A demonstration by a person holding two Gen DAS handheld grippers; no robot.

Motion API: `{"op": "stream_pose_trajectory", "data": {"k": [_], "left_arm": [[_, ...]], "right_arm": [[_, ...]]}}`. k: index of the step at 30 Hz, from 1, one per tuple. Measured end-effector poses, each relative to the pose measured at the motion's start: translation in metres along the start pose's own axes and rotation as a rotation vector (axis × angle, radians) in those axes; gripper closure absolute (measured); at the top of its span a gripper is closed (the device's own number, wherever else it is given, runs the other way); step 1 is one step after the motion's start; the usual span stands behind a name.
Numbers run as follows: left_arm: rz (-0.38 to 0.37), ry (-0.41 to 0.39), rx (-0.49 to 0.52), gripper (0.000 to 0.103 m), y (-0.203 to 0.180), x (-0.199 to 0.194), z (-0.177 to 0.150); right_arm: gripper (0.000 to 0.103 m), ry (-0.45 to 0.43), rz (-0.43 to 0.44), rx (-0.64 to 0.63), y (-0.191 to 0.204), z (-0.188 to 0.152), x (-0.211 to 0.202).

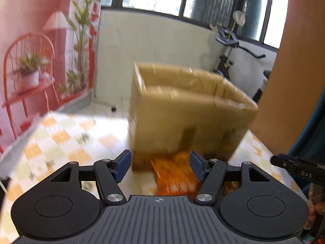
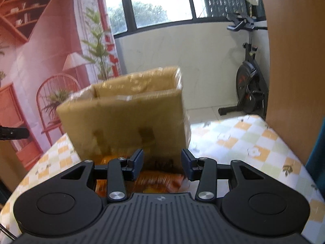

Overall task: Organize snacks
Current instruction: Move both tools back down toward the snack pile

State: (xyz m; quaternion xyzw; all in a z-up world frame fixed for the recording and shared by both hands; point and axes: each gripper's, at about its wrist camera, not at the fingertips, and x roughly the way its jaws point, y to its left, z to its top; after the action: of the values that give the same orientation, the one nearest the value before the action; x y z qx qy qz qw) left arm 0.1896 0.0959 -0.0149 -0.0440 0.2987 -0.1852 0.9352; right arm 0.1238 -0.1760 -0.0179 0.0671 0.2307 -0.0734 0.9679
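Blurred orange snack packets [image 1: 174, 177] lie on the table against an open-topped cardboard box [image 1: 186, 120].

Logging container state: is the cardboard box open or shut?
Open. The cardboard box stands upright, its flaps not covering the top, inner walls visible in both wrist views.

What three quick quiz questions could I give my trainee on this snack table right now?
1. True or false: the cardboard box is open at the top.
2. What lies on the checked tablecloth in front of the box? A) orange snack packets B) green bottles C) white plates
3. Fill in: the left gripper and the right gripper are both ____, holding nothing.

Key: 1 true: its flaps stand apart and the inside shows. 2 A: the orange packets lie by the box's foot, blurred in both views. 3 open: the pads of each stand apart with nothing pressed between them.
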Motion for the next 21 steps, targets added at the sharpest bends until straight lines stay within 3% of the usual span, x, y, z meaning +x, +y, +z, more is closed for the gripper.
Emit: {"op": "stream_pose_trajectory", "data": {"k": [12, 21], "left_arm": [[-0.089, 0.180, -0.008, 0.037, -0.032, 0.034, -0.083], [-0.149, 0.311, 0.020, 0.026, -0.063, 0.049, -0.127]], "right_arm": [[0.059, 0.109, 0.019, -0.075, 0.016, -0.063, 0.013], [0.059, 0.141, 0.028, -0.086, 0.014, -0.081, 0.016]]}}
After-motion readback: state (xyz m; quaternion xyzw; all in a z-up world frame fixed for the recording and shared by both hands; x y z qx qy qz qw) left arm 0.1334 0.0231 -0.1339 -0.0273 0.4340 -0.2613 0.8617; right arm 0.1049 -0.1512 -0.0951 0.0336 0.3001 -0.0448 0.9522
